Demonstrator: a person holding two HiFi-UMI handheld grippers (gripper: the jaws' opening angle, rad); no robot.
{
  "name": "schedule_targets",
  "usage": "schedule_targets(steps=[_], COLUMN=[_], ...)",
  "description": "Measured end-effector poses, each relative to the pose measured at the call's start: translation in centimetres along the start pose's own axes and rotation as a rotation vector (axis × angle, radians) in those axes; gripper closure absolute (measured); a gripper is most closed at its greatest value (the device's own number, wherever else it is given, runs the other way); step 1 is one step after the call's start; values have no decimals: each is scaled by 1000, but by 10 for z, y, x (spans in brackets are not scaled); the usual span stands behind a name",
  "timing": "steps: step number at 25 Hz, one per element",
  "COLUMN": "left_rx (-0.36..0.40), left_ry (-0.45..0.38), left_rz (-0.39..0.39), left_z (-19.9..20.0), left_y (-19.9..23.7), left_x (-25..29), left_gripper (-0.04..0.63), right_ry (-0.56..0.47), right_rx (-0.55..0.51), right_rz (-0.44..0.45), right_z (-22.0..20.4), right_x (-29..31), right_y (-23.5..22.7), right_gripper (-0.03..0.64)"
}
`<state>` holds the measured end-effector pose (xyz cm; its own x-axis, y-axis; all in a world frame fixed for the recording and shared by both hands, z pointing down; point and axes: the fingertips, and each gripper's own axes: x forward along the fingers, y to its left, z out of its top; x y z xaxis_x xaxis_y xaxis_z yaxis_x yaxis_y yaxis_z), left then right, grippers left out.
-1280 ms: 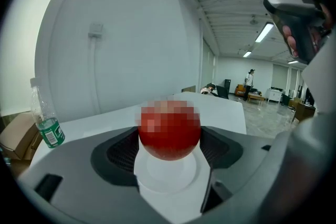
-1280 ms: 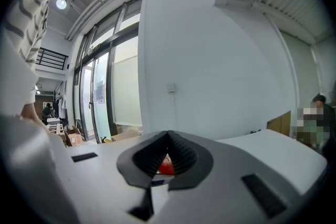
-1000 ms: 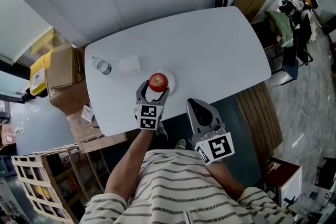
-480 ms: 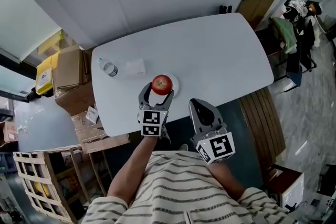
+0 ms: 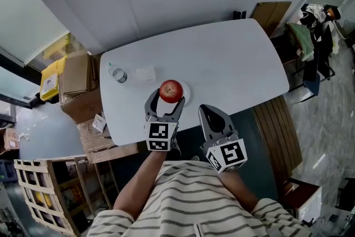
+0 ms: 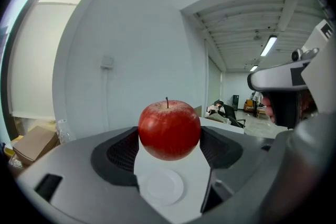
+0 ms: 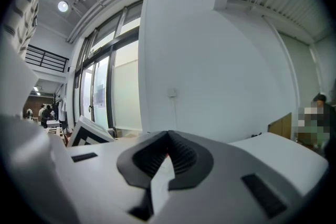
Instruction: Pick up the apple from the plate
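Observation:
A red apple (image 5: pixel 171 91) (image 6: pixel 169 129) hangs between the two black pads of my left gripper (image 5: pixel 166 101) (image 6: pixel 169 140), which is shut on it. In the left gripper view the small white plate (image 6: pixel 164 186) lies bare on the white table (image 5: pixel 222 58), well below the apple. From the head view only the plate's right rim (image 5: pixel 186 92) shows past the fruit. My right gripper (image 5: pixel 213 118) (image 7: pixel 167 139) hovers off the table's near edge, to the right of the left one, its jaws together and holding nothing.
A clear water bottle (image 5: pixel 117 74) and a flat white box (image 5: pixel 145 72) sit on the table's left part. Cardboard boxes (image 5: pixel 75 77) and a wooden crate (image 5: pixel 39 191) stand left of the table. A slatted bench (image 5: pixel 277 125) is at its right.
The left gripper has lifted the apple clear of the plate. The right gripper has stayed in place.

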<state>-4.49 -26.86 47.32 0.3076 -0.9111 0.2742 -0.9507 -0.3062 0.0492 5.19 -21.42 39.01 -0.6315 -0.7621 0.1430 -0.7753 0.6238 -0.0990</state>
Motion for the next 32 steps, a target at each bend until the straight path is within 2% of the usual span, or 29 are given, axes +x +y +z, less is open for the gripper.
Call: schedule_targets(steps=[11,32], left_rx=[11,-6], left_ry=[-91,-170], left_rz=[15,85], left_z=[45,77], left_y=[-3,-9], left_x=[-30,-66], left_gripper=[222,222], right_ry=[-7,-26], right_rx=[4,-21], right_rz=[-1,13], right_z=[5,12], right_x=[4,2], right_y=[5,9], right_gripper=[603,604])
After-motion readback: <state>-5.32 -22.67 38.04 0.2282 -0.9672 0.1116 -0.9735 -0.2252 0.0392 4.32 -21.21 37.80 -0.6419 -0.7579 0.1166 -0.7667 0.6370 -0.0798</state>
